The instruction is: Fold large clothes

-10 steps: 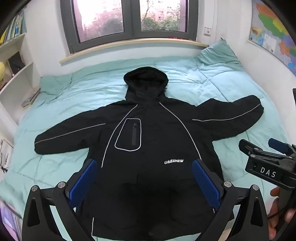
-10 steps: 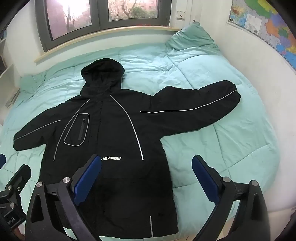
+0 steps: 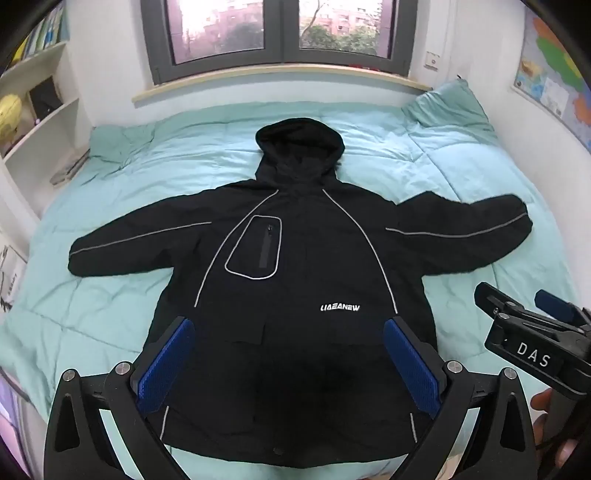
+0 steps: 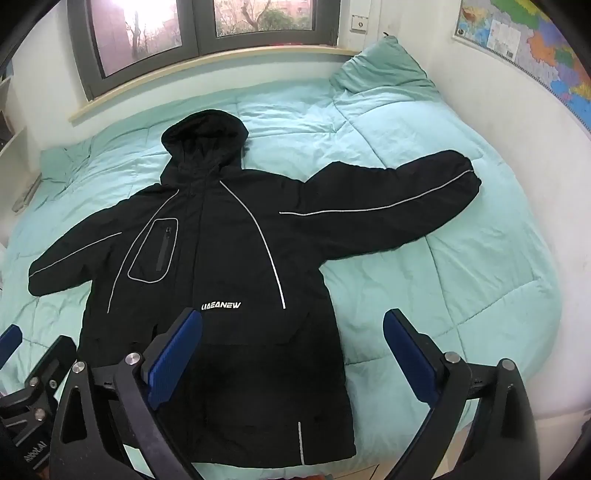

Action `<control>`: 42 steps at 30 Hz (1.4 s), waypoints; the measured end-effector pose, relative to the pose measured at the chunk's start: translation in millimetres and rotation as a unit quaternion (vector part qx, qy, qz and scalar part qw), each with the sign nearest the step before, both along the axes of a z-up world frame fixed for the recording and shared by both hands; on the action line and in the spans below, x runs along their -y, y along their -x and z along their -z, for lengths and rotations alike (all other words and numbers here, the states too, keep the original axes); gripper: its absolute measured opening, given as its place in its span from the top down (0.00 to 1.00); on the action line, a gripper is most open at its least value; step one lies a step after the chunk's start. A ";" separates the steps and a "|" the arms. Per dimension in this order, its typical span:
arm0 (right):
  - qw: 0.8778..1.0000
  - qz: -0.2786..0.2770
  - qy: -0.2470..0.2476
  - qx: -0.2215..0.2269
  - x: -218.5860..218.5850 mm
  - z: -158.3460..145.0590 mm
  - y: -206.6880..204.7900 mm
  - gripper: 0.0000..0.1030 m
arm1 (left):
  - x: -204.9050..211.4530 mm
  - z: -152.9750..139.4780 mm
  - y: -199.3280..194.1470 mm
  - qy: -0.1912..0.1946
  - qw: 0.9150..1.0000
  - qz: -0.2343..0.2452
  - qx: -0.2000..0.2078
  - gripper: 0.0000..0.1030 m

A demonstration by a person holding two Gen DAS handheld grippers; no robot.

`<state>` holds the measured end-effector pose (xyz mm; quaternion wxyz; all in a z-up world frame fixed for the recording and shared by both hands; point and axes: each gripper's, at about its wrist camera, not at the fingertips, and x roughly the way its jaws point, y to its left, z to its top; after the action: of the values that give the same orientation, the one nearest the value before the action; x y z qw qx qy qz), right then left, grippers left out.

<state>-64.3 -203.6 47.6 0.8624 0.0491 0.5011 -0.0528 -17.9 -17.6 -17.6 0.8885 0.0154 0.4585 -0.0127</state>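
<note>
The big black jacket (image 3: 295,295) lies flat on the bed (image 3: 110,295), soft, puffy and floppy, so from left cuff (image 3: 79,258) to right cuff (image 4: 465,173), pinch sleeve ends; both hand-held grippers (image 3: 291,363) (image 4: 291,356) hang wide apart, empty.

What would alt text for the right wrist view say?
A black hooded jacket lies face up, sleeves spread, on a bed's mint green quilt, hood toward the window. The right gripper hovers open and empty above its hem; the left gripper shows at the lower left.
</note>
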 end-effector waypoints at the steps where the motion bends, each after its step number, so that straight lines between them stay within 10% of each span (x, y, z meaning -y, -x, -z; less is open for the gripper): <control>1: 1.000 -0.001 -0.001 0.000 2.1 0.5 0.9 0.04 | 2.3 1.0 0.9 -0.001 1.000 0.001 0.000 0.01; 42: 1.000 -0.018 -0.017 -0.014 -17.0 7.8 8.9 0.04 | -3.2 18.9 4.1 0.013 0.999 -0.007 -0.049 0.01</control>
<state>-73.2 -186.7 39.8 0.8549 0.0544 0.5152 -0.0292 -22.0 -14.4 -36.5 0.8651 -0.0002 0.5015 -0.0130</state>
